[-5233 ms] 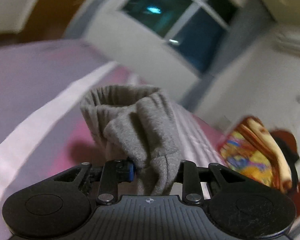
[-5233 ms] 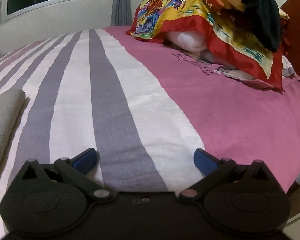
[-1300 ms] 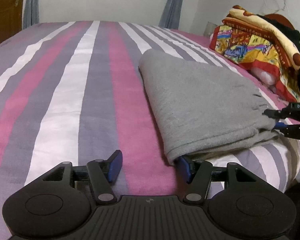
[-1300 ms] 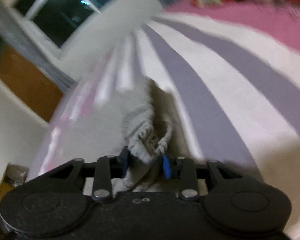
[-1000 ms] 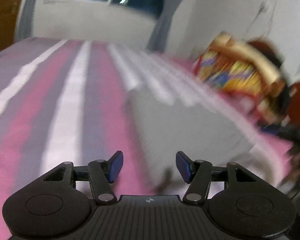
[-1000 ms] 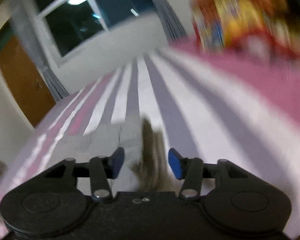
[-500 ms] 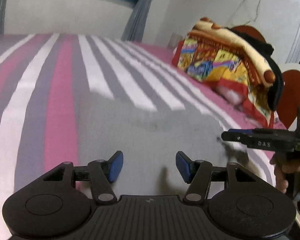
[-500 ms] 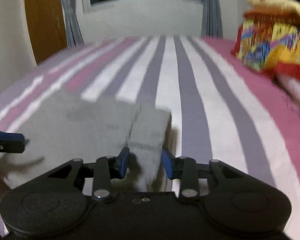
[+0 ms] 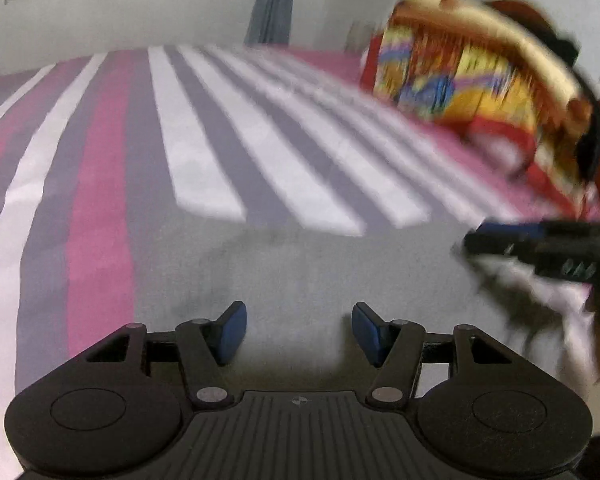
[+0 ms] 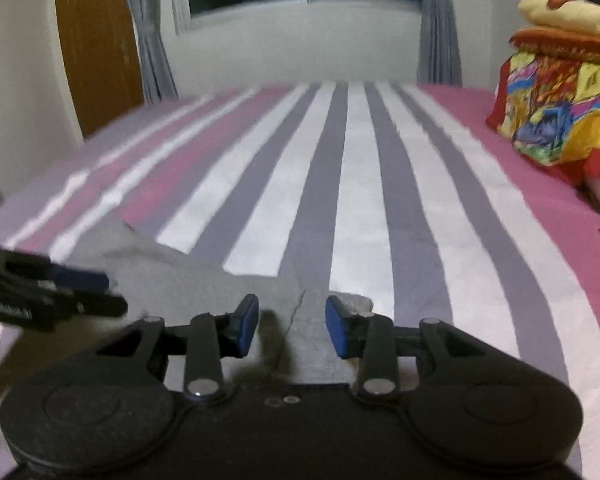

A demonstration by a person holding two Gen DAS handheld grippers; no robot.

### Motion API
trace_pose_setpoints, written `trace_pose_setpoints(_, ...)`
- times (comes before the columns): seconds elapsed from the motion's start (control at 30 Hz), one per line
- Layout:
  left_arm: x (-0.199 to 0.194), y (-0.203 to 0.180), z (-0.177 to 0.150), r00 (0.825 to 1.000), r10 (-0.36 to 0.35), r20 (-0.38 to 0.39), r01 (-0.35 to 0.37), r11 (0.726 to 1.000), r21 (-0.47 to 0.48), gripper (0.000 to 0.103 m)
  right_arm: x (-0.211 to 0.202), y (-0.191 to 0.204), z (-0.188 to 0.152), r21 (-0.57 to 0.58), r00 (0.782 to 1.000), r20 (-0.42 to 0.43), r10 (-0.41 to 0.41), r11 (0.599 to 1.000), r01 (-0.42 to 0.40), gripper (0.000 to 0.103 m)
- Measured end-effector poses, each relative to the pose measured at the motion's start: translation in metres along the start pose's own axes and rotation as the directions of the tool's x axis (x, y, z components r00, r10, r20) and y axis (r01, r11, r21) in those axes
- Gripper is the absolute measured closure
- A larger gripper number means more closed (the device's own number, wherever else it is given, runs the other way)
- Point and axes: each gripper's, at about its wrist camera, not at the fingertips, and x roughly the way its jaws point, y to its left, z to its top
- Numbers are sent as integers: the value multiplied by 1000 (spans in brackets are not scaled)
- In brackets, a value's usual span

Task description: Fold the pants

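The grey pants [image 9: 308, 272] lie folded flat on the striped bed, under both grippers. My left gripper [image 9: 298, 330] is open and empty just above the grey cloth. My right gripper [image 10: 292, 326] is open, with a fold edge of the pants [image 10: 204, 280] lying between its blue pads and nothing gripped. The right gripper also shows in the left wrist view [image 9: 540, 246] at the right edge. The left gripper shows in the right wrist view [image 10: 60, 292] at the left edge.
The bedspread [image 10: 352, 184] has pink, grey and white stripes and runs to the far wall under a window. A stack of colourful bedding [image 10: 560, 120] sits at the right. A wooden door [image 10: 96, 48] stands at the far left.
Both grippers let go of the pants over the last seconds. In the last half second the right jaws opened wider over the fold edge; the left gripper stayed open and shifted slightly.
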Motion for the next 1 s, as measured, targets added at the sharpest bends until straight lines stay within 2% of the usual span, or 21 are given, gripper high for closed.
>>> trace_pose_setpoints(0.07, 7, -5, -6, 1000, 25, 3, -26, 998, 51, 42, 23, 3, -12, -40, 994, -100, -35, 999, 31, 64)
trace_pose_setpoints(0.17, -4, -13, 0, 998, 56, -6, -56, 997, 57, 42, 19, 0, -12, -12, 995, -93, -38, 999, 37, 63)
trace_pose_setpoints(0.23, -23, -21, -3, 998, 53, 22, -54, 996, 71, 42, -4, 4, -9, -1, 999, -40, -18, 1000, 18, 62)
trace_pose_setpoints(0.4, -64, -32, -35, 994, 79, 79, -89, 988, 125, 42, -59, 13, -24, 13, 998, 48, 30, 999, -31, 62)
trace_pose_setpoints(0.47, -64, -34, -48, 994, 100, 36, -104, 983, 150, 42, -62, 16, -36, 13, 999, 27, 40, 999, -40, 62)
trace_pose_setpoints(0.5, -61, -34, -55, 994, 111, 16, -112, 981, 157, 41, -54, 17, -45, 3, 999, -32, 14, 1000, -14, 62)
trace_pose_setpoints(0.53, -61, -33, -59, 994, 111, 25, -113, 982, 154, 40, -43, 18, -53, -8, 996, -88, -5, 1000, 4, 61)
trace_pose_setpoints(0.63, -68, -41, -56, 987, 158, 11, -158, 974, 161, 40, -40, 20, -51, -17, 995, -99, -30, 999, 28, 60)
trace_pose_setpoints(0.77, -96, -53, -58, 987, 151, 52, -157, 975, 159, 40, -79, 32, -40, -17, 1000, 11, 5, 1000, -5, 58)
trace_pose_setpoints(0.9, -113, -55, -75, 987, 147, 65, -155, 979, 130, 40, -90, 40, -52, -54, 1000, 24, 16, 998, -15, 58)
trace_pose_setpoints(0.93, -113, -51, -78, 988, 144, 62, -150, 982, 113, 39, -85, 42, -56, -64, 1000, 9, 11, 998, -10, 57)
trace_pose_setpoints(1.0, -105, -44, -85, 989, 139, 40, -142, 987, 76, 34, -66, 39, -69, -67, 996, -79, -27, 997, 22, 57)
